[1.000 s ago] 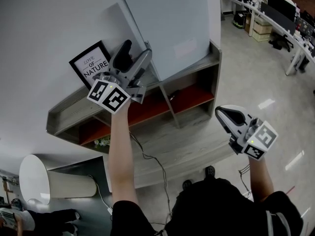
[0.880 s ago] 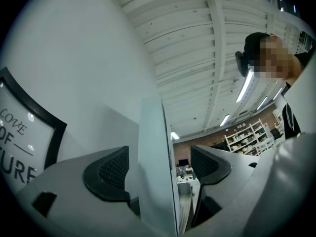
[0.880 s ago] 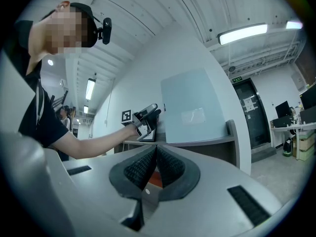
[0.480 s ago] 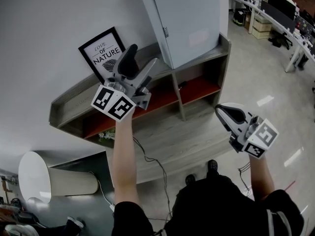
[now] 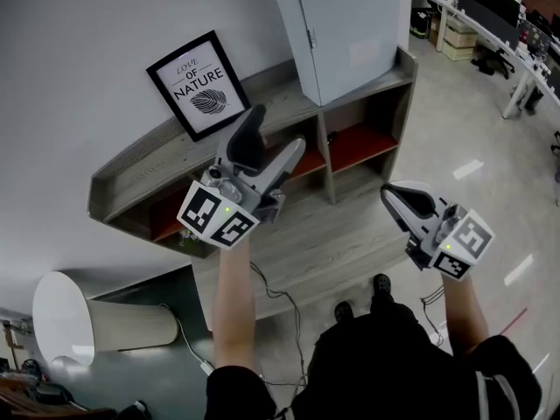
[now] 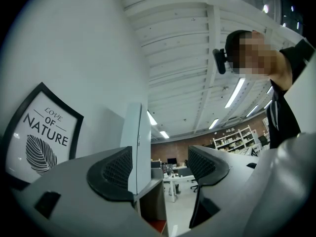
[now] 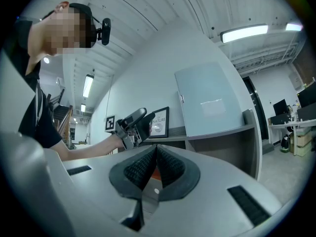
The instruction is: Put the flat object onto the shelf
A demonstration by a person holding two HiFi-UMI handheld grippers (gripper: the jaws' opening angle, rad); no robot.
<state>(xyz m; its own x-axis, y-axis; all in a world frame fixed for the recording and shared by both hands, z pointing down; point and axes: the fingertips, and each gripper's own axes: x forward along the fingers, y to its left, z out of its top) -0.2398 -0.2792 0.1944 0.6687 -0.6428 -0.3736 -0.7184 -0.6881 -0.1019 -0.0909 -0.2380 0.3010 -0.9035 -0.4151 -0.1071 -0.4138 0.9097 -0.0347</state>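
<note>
Head view: the picture (image 5: pixel 197 84) stands on the shelf (image 5: pixel 150 161), leaning against the wall (image 5: pixel 70 59). The left gripper (image 5: pixel 278 129) has empty jaws that gape, having just narrowed slightly; the right gripper (image 5: pixel 394 198) has its jaws pressed together.

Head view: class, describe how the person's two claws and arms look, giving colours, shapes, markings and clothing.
The left claw and right claw are light-grey bodies with two tapering jaws lined in black ribbed pads. Behind each sits a white cube of black square markers with a small green light. The person wears a black short-sleeved top.
</note>
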